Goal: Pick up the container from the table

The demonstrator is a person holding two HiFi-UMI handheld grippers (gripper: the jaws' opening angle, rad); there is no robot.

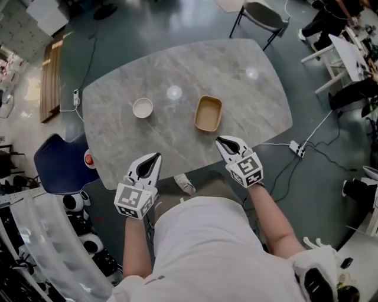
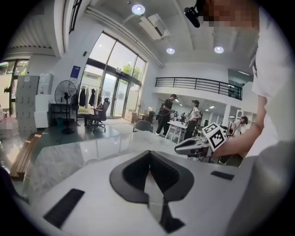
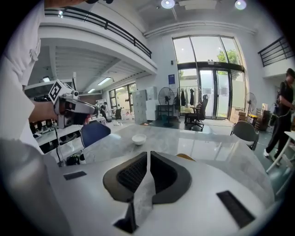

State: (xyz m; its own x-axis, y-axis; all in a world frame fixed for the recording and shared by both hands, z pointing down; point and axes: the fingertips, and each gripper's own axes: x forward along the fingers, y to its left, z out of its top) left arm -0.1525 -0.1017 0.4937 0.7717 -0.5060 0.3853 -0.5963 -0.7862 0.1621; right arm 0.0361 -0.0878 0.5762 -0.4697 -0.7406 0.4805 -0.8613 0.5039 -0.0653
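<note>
A tan rectangular container (image 1: pixel 208 113) lies on the grey marble table (image 1: pixel 177 71), right of centre. In the right gripper view only its tan rim (image 3: pixel 186 157) peeks over the jaws. My right gripper (image 1: pixel 219 140) hovers at the table's near edge, just short of the container, jaws closed on nothing (image 3: pixel 148 155). At the near edge further left, my left gripper (image 1: pixel 156 156) is also shut and empty (image 2: pixel 150 155), well apart from the container. Each gripper view shows the other gripper held in a hand.
A small white bowl (image 1: pixel 142 108) stands on the table left of the container, also seen as the bowl (image 3: pixel 138 138). A blue chair (image 1: pixel 59 162) sits at the table's left corner, a grey chair (image 1: pixel 263 15) at the far side. A power strip (image 1: pixel 297 147) and cables lie on the floor to the right.
</note>
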